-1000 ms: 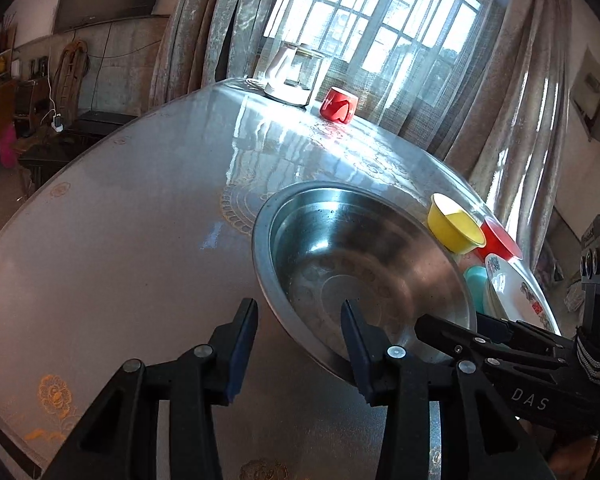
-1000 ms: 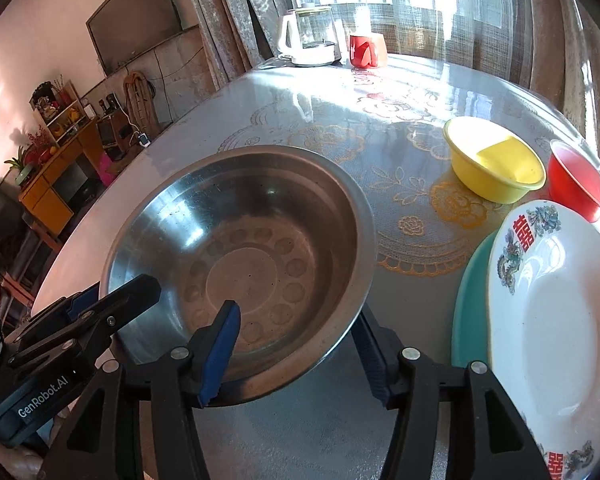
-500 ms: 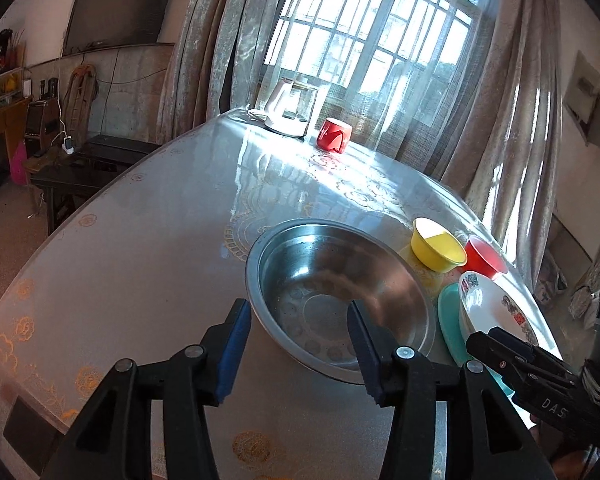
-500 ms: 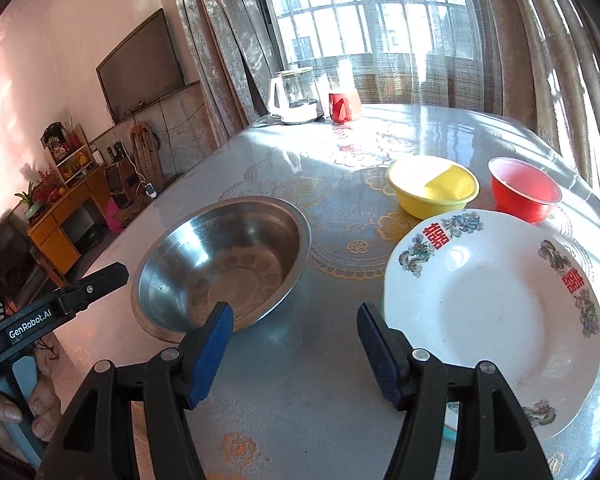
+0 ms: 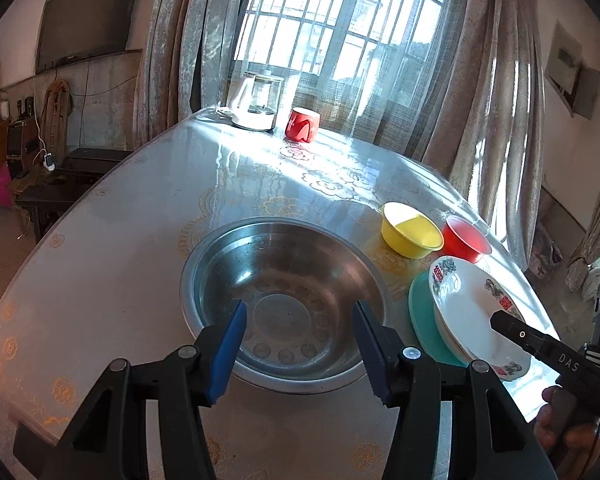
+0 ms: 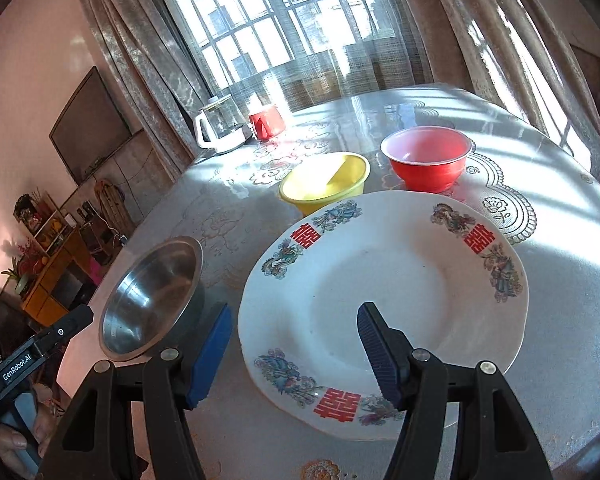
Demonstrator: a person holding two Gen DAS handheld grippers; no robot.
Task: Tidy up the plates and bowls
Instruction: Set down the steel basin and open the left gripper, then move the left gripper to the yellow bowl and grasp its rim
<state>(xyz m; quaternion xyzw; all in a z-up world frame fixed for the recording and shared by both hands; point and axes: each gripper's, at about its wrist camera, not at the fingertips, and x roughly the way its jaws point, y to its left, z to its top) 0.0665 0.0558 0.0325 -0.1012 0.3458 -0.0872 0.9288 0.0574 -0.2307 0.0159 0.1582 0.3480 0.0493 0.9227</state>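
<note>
Claws left (image 5: pixel 298 338) and right (image 6: pixel 294 346) gape empty; kettle (image 5: pixel 256 100), red cup (image 5: pixel 302 125) stand far across table (image 5: pixel 100 248)

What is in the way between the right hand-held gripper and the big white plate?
Nothing visible. The right hand-held gripper hangs open right over the near part of the white plate. The steel bowl sits off to its left, and the yellow bowl sits behind the plate.

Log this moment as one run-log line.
left gripper: open, over round steel bowl | right gripper: open, over white patterned plate | nothing held
</note>
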